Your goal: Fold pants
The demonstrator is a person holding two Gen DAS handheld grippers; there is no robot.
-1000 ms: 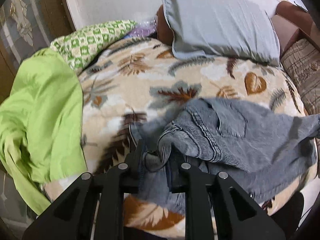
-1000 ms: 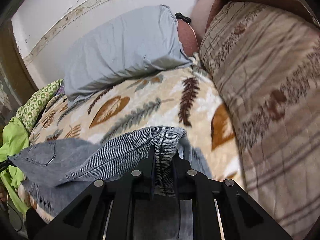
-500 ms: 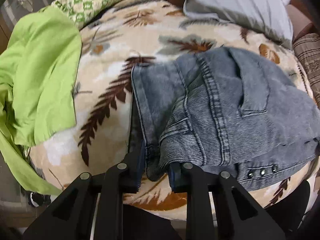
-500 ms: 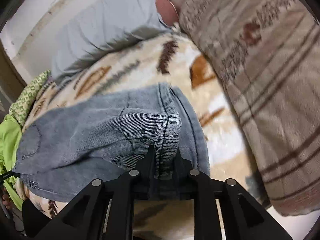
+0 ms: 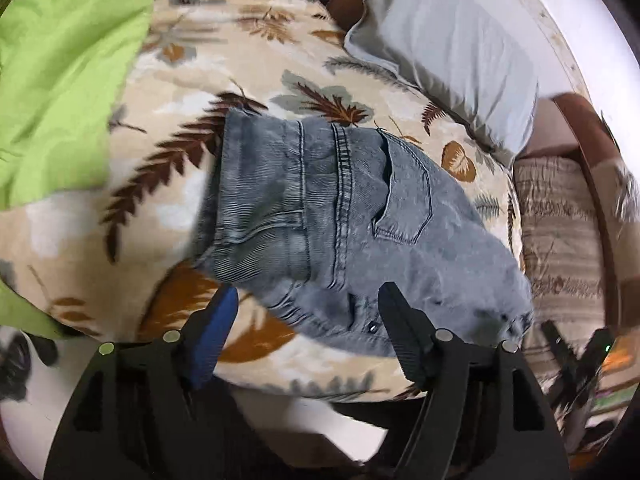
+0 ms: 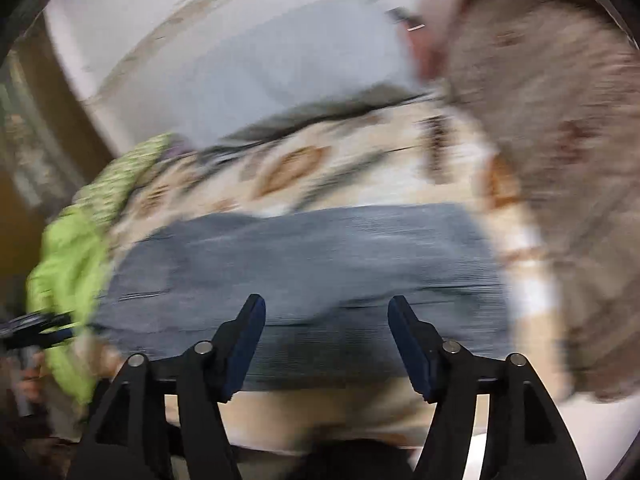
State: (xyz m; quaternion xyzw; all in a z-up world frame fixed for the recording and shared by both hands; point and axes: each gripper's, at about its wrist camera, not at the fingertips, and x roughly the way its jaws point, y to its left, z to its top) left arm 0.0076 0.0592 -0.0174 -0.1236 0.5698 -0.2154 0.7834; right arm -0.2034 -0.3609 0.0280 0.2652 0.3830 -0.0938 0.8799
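Folded pants (image 5: 340,216) lie on the leaf-print blanket (image 5: 168,184) at the bed's near edge. Left tool (image 5: 306,304) and right tool (image 6: 326,312) just released, jaws spread, gripping nothing.

Ribbed grey denim pants (image 5: 344,216), fuzzy leaf-print blanket (image 5: 168,184), matt cloth pillow (image 5: 452,52)

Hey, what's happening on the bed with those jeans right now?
A person with a handheld gripper in each hand is folding grey jeans on the leaf-print blanket. The left gripper and right gripper have just been opening; both now stand open, nothing pinched, with the jeans lying folded on the blanket.
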